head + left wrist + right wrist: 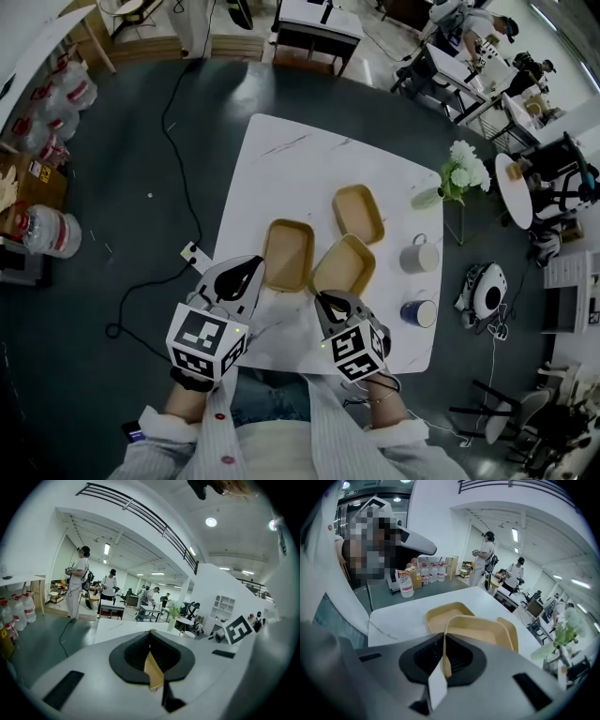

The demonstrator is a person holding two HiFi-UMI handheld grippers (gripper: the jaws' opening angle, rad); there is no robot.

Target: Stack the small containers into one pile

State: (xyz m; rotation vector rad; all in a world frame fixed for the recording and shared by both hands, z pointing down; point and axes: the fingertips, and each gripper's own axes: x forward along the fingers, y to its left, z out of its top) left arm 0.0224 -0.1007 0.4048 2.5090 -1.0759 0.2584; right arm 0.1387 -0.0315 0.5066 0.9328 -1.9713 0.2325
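Observation:
Three shallow tan containers lie on the white table (281, 169). My left gripper (255, 274) is shut on the near left rim of the left container (288, 253); in the left gripper view only a thin tan strip of that rim (153, 670) shows between the jaws. To its right, my right gripper (328, 302) is shut on the near rim of the middle container (345, 265), whose tray (480, 630) stretches away from the jaws. The third container (358, 213) lies farther back, untouched.
A grey mug (418, 255) and a blue mug (419, 313) stand at the table's right edge. A vase of white flowers (459, 173) stands behind them. A black cable (178, 150) runs over the dark floor at the left, by water bottles (47, 230).

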